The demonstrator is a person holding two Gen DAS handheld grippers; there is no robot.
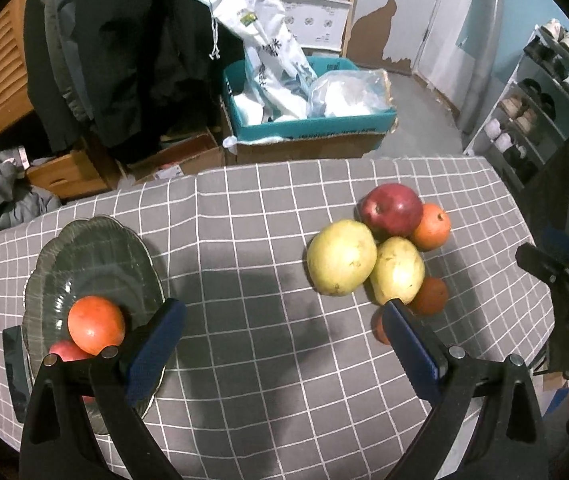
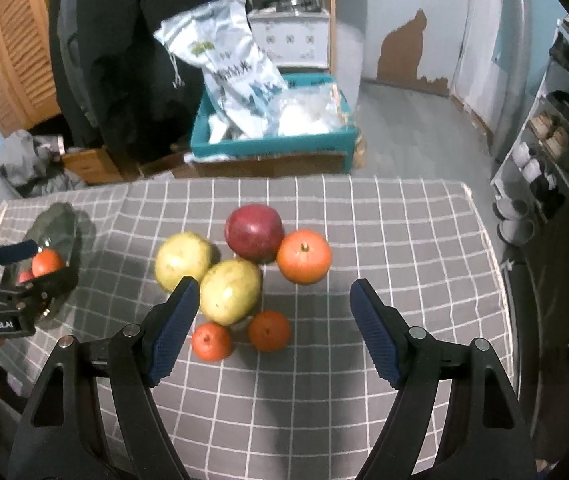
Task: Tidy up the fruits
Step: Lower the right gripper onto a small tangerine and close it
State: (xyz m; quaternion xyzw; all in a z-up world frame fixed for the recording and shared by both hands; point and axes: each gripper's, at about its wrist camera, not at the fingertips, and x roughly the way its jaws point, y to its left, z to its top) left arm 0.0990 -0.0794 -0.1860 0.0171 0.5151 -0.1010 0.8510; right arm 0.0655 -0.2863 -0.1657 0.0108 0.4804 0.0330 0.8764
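Right gripper (image 2: pixel 274 300) is spread wide and empty above the fruit pile (image 2: pixel 240 272) near the table's (image 2: pixel 424 220) right edge. Left gripper (image 1: pixel 284 320) is spread too, empty, beside the glass plate (image 1: pixel 96 252) at the left edge, which holds an orange (image 1: pixel 96 324).
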